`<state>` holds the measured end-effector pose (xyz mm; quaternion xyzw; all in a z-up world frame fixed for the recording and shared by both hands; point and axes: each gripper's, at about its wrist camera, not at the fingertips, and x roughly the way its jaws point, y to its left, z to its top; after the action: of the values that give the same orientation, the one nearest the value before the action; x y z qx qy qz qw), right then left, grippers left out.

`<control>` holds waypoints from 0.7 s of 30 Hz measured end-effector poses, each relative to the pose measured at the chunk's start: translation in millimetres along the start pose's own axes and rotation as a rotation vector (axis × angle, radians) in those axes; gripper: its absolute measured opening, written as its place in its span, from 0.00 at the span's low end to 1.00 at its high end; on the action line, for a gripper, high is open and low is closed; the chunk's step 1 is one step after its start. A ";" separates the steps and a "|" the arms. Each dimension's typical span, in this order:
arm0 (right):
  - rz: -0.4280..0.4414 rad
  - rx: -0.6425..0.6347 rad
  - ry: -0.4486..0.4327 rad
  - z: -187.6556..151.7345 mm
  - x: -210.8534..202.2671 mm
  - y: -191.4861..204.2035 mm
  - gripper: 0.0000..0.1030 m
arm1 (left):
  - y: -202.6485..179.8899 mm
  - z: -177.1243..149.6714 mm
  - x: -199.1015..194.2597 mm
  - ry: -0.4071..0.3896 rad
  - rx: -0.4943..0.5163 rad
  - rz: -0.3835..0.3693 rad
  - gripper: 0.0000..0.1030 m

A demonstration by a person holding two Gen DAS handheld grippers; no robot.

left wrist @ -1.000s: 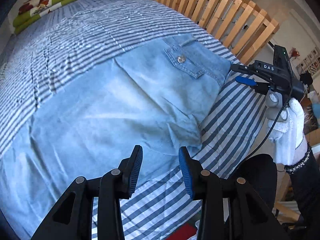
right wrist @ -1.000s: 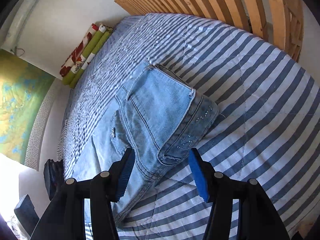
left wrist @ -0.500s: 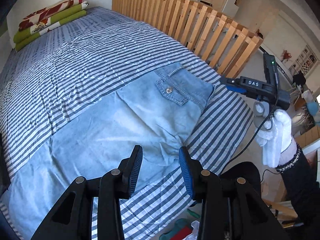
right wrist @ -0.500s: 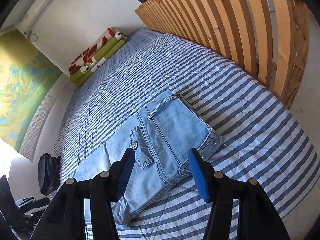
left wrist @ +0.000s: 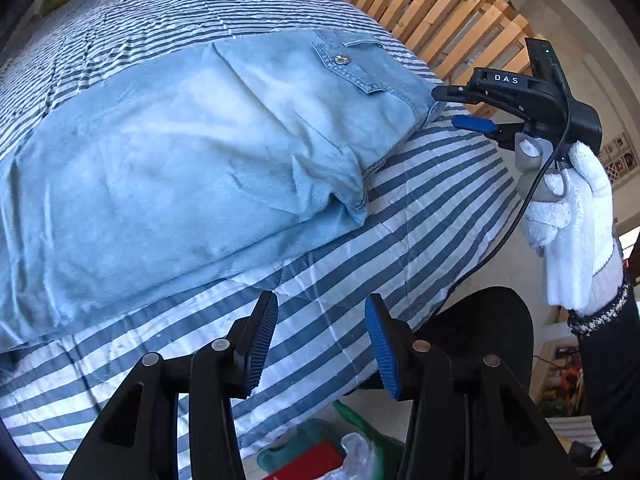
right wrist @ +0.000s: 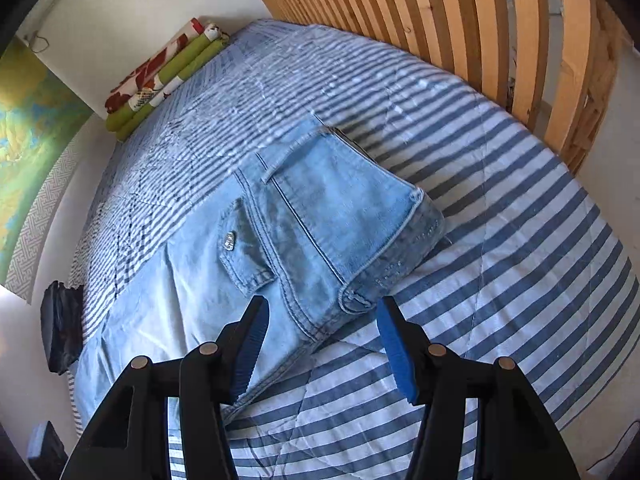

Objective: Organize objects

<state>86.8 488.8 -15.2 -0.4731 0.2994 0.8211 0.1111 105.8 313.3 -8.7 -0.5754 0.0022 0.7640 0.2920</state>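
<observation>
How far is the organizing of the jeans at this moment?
Done: the jeans lie flat on the striped bed cover. In hand: nothing; the left claw is opening, empty, and the right claw hangs open by the waistband. Left: gripping and folding them.

light-blue jeans, folded lengthwise (back pocket up), flat on striped bed

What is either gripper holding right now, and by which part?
Nothing is held. The left gripper hangs over the striped bedcover, its jaws opening with nothing between them. The right gripper is open at the waistband end of the jeans, pads off the denim.
</observation>
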 end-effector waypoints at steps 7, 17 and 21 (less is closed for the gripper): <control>-0.089 0.024 0.033 -9.7 26.5 -11.6 0.51 | -25.8 30.3 34.8 -0.080 -0.008 0.033 0.54; -0.133 -0.069 0.010 -8.9 24.6 -1.4 0.51 | -37.2 44.0 57.6 -0.089 0.003 0.145 0.54; -0.140 -0.071 0.007 -10.5 20.4 -6.7 0.51 | -43.8 44.5 61.2 -0.092 0.038 0.198 0.54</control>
<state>86.6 485.8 -38.9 -0.4993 0.2365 0.8198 0.1506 76.1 391.9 -32.9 -0.5311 0.0600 0.8145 0.2256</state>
